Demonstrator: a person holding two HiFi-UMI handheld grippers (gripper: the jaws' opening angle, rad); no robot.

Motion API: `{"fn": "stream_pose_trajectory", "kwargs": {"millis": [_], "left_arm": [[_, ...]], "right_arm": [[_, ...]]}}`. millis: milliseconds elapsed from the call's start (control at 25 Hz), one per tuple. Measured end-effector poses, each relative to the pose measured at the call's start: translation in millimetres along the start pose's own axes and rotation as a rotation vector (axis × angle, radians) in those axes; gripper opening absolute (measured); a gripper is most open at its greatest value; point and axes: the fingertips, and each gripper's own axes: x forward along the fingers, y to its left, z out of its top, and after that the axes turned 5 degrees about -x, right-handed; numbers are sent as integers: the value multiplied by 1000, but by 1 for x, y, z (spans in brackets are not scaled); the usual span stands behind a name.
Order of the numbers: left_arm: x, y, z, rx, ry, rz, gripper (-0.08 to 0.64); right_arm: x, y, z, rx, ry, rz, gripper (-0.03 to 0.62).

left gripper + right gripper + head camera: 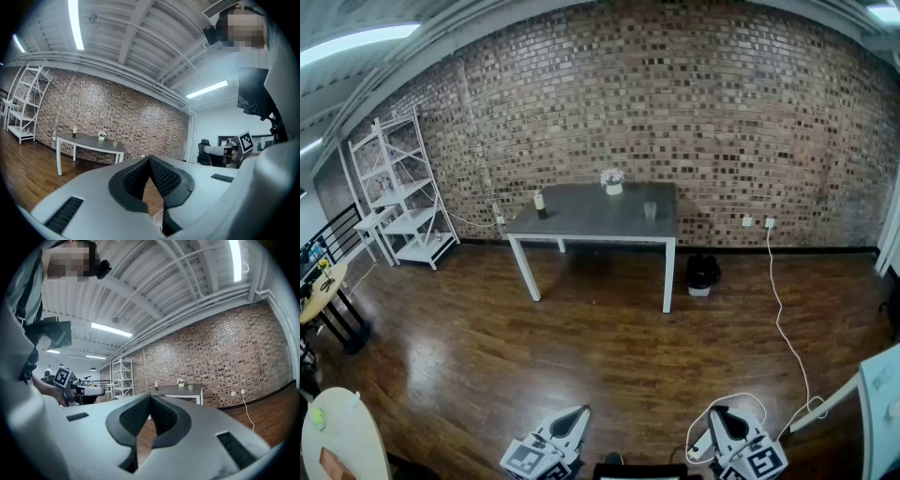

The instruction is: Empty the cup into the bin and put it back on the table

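A clear cup [650, 210] stands on the right part of the grey table [591, 223] against the far brick wall. A black bin [703, 274] sits on the floor by the table's right leg. My left gripper [580, 412] and right gripper [719, 412] are low at the near edge of the head view, far from the table, both pointing towards it. Each is shut with nothing between its jaws: the left gripper [149, 160] and right gripper [151, 396] show their tips touching. In the right gripper view the cup [190, 387] is a small shape on the table [174, 390].
A dark bottle [540, 203] and a small potted plant [612, 183] also stand on the table. White shelving [398, 192] is at the left wall. A white cable [783, 319] runs across the wooden floor. Round tables [326, 292] stand at the left, a white desk corner [881, 394] at the right.
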Motion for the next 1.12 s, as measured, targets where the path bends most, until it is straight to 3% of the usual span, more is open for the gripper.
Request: {"fn": "stream_pose_trajectory", "kwargs": {"millis": [200,720,1120], "left_arm": [[27,29,9,-10,-9,7,-2],[110,150,41,-19,8,-40,-2],[176,203,34,-69,15,-43,-2]], "right_arm": [[39,-14,10,-1,19,-2,2],[183,-30,23,-41,42,-15,2],[255,-80,29,-59,40,-63,2]]}}
